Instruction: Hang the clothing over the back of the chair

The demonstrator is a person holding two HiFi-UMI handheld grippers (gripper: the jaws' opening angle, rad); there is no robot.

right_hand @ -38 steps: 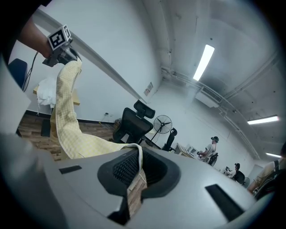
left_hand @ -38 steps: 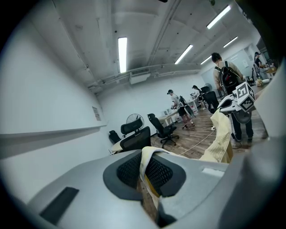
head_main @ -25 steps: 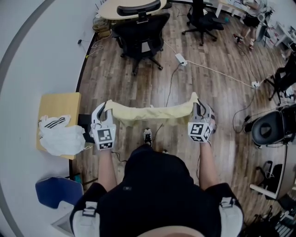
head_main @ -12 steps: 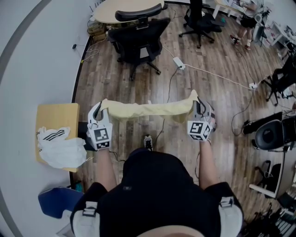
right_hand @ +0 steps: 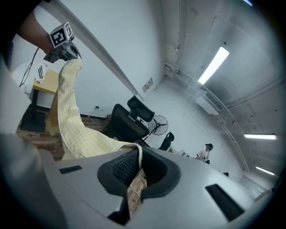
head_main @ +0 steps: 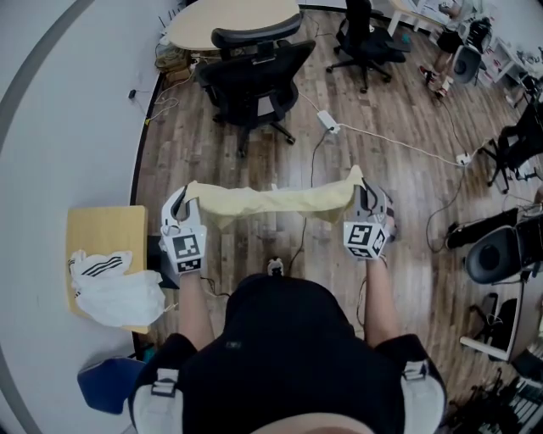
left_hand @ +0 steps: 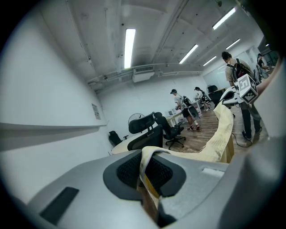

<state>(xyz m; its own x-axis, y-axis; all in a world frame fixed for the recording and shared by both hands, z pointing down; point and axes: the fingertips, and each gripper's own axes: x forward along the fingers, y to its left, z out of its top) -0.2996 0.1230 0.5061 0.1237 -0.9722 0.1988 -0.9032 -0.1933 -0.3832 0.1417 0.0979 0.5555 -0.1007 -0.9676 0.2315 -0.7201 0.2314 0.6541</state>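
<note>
Step in hand: carry to the chair, drape not started. The wood floor (head_main: 407, 195) lies open between the person and the black office chair (head_main: 254, 80). The chair stands far, a bit left of centre, just in front of a round table (head_main: 229, 17), with a headrest above its back. The pale yellow checked garment (head_main: 271, 203) is held in the air, stretched left to right between both grippers. It sags slightly in the middle and is well apart from the chair. The left gripper (head_main: 188, 197) has its fingers (left_hand: 128, 173) pinched tight on the garment's left end. The right gripper (head_main: 361, 191) is clamped the same way on the right end, and each gripper view shows the fabric edge nipped between ribbed pads. A small wooden table (head_main: 97, 233) at near left carries a white striped garment (head_main: 114, 284), not part of this. Next, as I read it: close in on the chair, raise the span above the headrest, lower it over the back so the fabric falls on both sides, then release. The headrest looks like the snag risk.
</note>
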